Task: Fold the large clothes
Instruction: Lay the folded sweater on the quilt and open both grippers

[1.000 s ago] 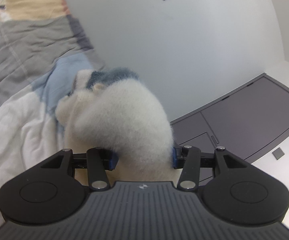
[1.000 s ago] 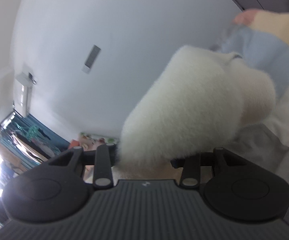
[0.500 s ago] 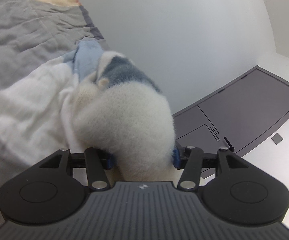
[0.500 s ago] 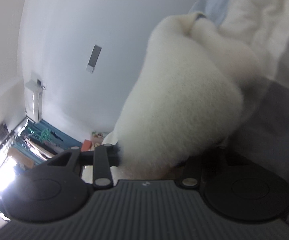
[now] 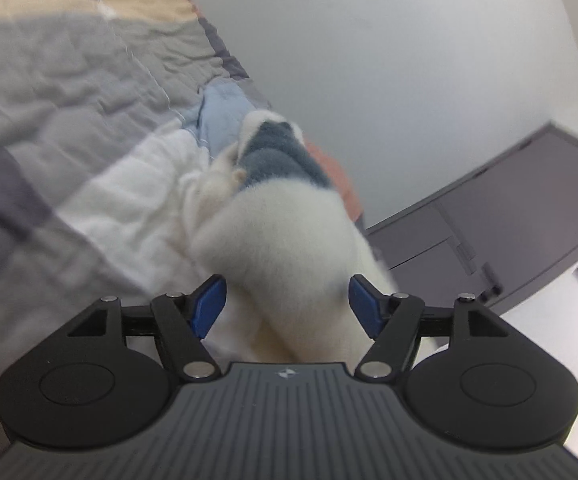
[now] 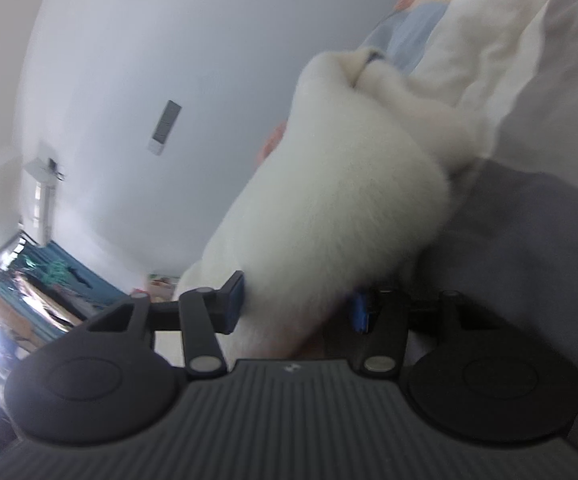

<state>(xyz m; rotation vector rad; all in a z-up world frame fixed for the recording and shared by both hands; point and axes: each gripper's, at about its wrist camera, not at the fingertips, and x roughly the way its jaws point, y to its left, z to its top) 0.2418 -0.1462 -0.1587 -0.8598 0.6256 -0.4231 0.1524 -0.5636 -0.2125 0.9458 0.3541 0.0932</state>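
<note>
On the left wrist view, the patchwork quilt of grey, white, tan and pale-blue cloth (image 5: 89, 128) fills the whole left half of the frame, rumpled and a little blurred. Move to the centre and there's the fluffy white fleece garment with a slate-blue patch (image 5: 289, 236), bunched into a thick roll that runs from mid-frame down toward the camera, lying on the quilt's edge. The left gripper (image 5: 287, 306) sits at lower centre with its blue pads (image 5: 209, 306) standing clear on either side of the roll, a gap visible on both sides; the jaws have just been opening, the fleece between them but not pinched. Upper right is a pale wall, and at right a dark grey cabinet front (image 5: 529, 208) cuts across.

Over to the right wrist view: bright window glare and blue clutter at lower left, blurred, then a broad white wall carrying a small grey rectangular panel (image 6: 166, 128). Centre frame, the same fleece garment (image 6: 349, 208) slants from upper right down into the right gripper (image 6: 297, 306). Its jaws have just been opening too; the left pad (image 6: 236, 306) touches the fur, the right pad is half hidden in shadow behind the fleece, so I cannot tell whether they are pressing on it. The quilt (image 6: 549, 120) fills the right edge.
</note>
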